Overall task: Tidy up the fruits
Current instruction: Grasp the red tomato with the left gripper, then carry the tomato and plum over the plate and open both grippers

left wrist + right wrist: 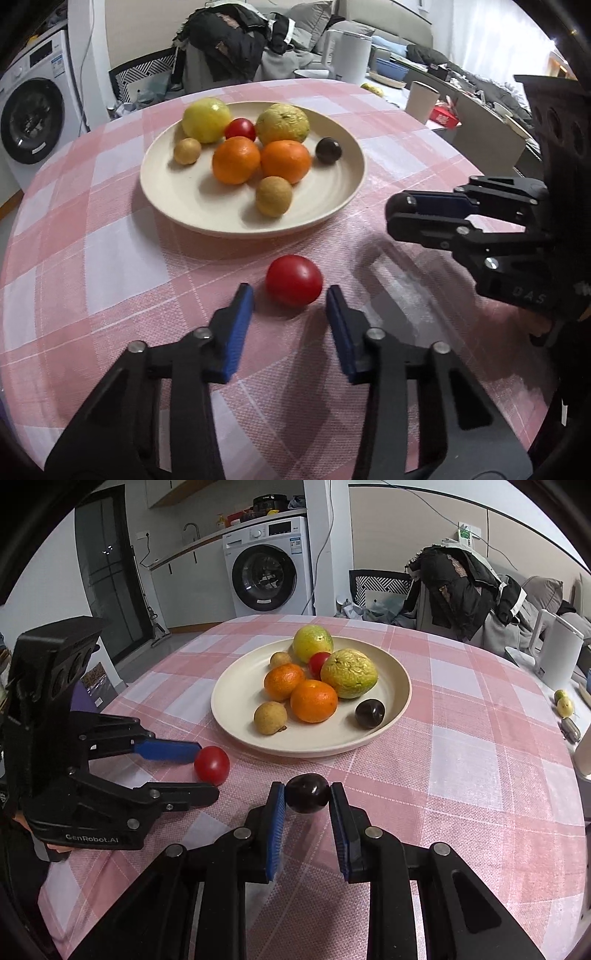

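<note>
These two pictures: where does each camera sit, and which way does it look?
Left wrist view: on the left hand-held gripper, looking down its fingers at a red tomato on the table; the right hand-held gripper shows too.
Right wrist view: on the right one, clamping a dark fruit.
Shared: the plate of fruit.

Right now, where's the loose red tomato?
The round red tomato lies on the pink checked tablecloth, off the near rim of the cream plate, between the left gripper jaws.
</note>
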The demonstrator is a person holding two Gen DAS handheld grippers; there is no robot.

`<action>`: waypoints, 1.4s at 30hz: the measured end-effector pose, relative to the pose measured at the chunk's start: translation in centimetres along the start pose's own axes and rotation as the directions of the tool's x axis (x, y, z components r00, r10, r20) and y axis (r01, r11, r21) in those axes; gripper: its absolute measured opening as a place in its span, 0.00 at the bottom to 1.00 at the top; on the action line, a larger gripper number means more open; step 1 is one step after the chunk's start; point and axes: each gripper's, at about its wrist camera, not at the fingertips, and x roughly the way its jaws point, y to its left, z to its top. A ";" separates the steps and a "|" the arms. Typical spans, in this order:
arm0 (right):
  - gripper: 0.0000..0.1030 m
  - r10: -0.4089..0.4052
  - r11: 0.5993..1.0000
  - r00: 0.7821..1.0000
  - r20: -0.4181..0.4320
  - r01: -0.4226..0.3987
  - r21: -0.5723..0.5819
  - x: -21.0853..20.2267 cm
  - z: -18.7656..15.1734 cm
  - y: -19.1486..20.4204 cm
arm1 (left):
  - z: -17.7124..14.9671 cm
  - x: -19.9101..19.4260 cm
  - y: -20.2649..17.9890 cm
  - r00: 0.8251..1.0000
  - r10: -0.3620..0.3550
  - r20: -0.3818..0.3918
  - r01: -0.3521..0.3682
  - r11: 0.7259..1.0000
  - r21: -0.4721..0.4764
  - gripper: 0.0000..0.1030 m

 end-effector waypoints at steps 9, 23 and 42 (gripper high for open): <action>0.24 -0.002 1.000 1.000 0.009 0.002 -0.001 -0.2 0.1 0.1 | -0.1 -1.0 -1.3 0.999 0.010 0.046 -0.013 0.998 0.064 0.25; 0.24 0.005 1.000 0.994 0.114 -0.007 0.019 -1.3 1.8 0.1 | 1.0 -3.8 0.7 0.981 0.093 0.173 -0.087 0.995 -0.043 0.25; 0.24 -0.005 0.993 0.986 0.169 -0.015 0.117 -0.4 4.7 -3.1 | 4.7 -3.3 3.3 0.957 0.194 0.216 -0.170 0.977 -0.127 0.25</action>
